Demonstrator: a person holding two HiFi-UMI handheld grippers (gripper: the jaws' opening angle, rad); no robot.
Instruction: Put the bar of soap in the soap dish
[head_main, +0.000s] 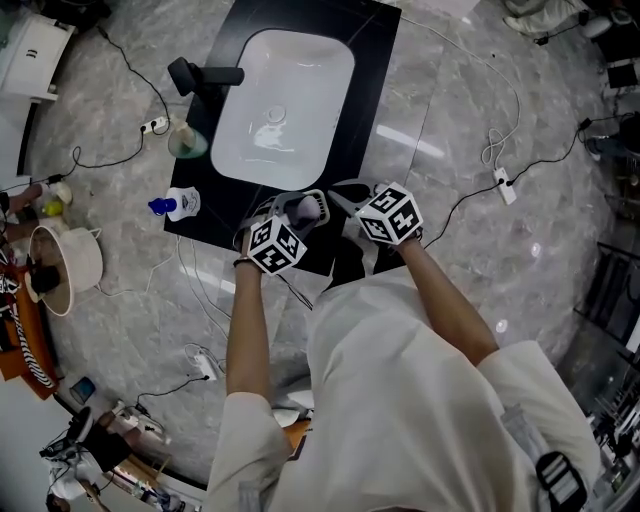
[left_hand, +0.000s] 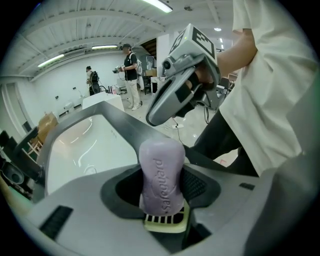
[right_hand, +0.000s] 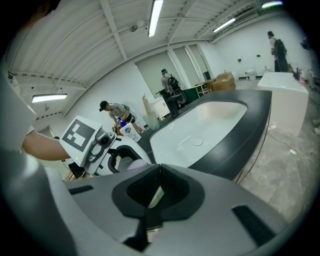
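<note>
A lilac soap bar stands upright between the jaws of my left gripper, which is shut on it. From the head view, that left gripper hovers over the front edge of the black counter with the soap in it. My right gripper is close beside it on the right. The right gripper is shut and holds nothing. A pale green round dish sits on the counter left of the white sink.
A black faucet stands at the sink's left. A white bottle with a blue cap lies on the counter's front left corner. Cables and power strips trail over the grey floor. A white bucket stands at the left.
</note>
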